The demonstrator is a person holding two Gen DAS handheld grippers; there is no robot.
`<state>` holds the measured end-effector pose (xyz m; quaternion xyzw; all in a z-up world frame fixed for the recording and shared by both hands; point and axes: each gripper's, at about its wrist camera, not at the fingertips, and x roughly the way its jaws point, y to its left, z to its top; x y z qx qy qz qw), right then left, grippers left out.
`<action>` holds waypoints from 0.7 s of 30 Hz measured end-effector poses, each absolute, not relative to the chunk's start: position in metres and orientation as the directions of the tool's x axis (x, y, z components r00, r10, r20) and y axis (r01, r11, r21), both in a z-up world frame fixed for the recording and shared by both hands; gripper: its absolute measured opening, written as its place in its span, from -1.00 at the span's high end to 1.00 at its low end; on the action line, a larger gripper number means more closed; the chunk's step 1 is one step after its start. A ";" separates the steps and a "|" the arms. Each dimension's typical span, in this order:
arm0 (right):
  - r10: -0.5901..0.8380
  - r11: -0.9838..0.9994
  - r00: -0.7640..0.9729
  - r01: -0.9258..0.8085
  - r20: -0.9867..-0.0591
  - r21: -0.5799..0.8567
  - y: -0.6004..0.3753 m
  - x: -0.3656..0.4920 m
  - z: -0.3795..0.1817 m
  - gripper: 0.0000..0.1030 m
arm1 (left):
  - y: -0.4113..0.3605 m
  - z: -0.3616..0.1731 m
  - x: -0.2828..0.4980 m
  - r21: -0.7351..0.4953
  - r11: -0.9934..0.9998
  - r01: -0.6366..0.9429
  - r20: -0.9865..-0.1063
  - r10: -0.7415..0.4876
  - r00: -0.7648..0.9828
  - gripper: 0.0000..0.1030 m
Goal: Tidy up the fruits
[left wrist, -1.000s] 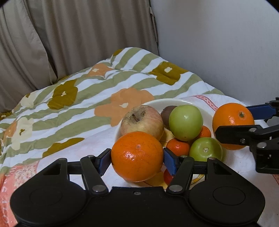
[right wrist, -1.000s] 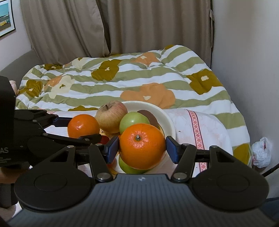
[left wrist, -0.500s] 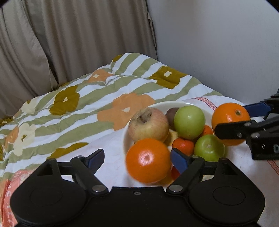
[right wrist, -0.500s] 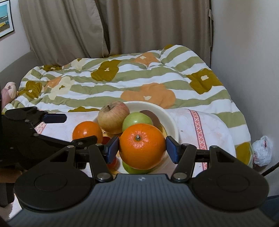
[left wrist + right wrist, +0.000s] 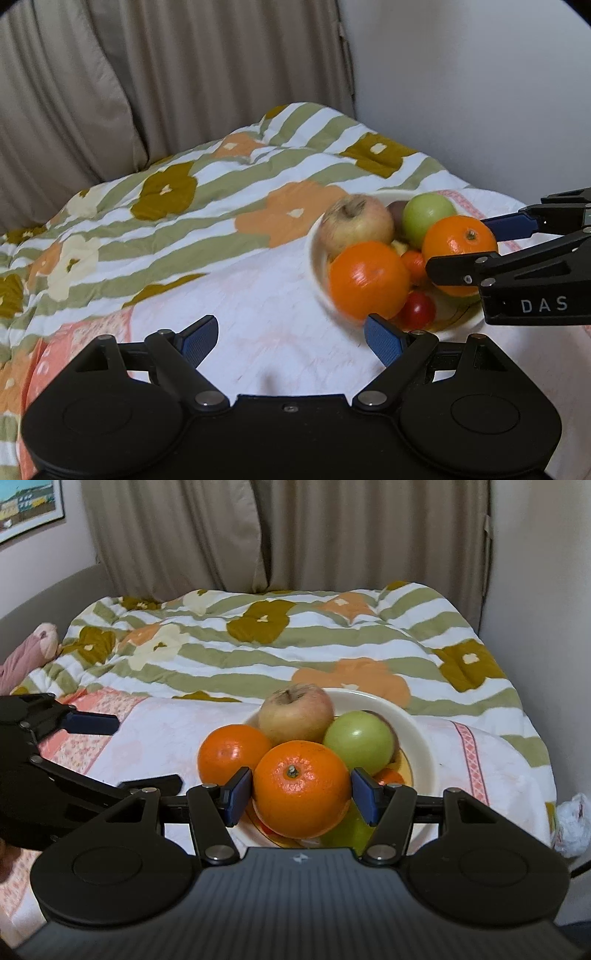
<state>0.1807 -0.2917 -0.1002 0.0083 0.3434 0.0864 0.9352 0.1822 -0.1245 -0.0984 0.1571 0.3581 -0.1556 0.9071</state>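
Note:
A white bowl [image 5: 424, 738] on the bed holds a reddish apple [image 5: 295, 712], a green apple [image 5: 358, 742], a dark fruit, small tangerines and a small red fruit [image 5: 417, 310]. One orange [image 5: 367, 284] rests at the bowl's near left edge; it also shows in the right wrist view [image 5: 232, 755]. My left gripper [image 5: 291, 341] is open and empty, to the left of that orange. My right gripper [image 5: 301, 794] is shut on a second orange [image 5: 301, 788], held over the bowl's front; it also shows in the left wrist view [image 5: 460, 240].
The bowl stands on a white and pink cloth [image 5: 258, 314] over a striped flowered quilt [image 5: 258, 646]. Curtains hang behind the bed and a wall [image 5: 461, 92] rises on the right. A pink soft toy [image 5: 26, 653] lies far left. A white plastic bag [image 5: 572, 823] lies at right.
My left gripper opened and let go of its orange, which now rests at the bowl's edge, and drew back to the left. My right gripper, still holding its orange, moved over the bowl.

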 end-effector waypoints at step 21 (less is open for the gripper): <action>0.175 0.951 0.793 -0.289 -0.583 -0.108 -0.274 0.167 -0.121 -0.75 | -0.113 -0.109 0.161 0.191 0.937 0.293 -0.717 -0.071 0.693 -0.74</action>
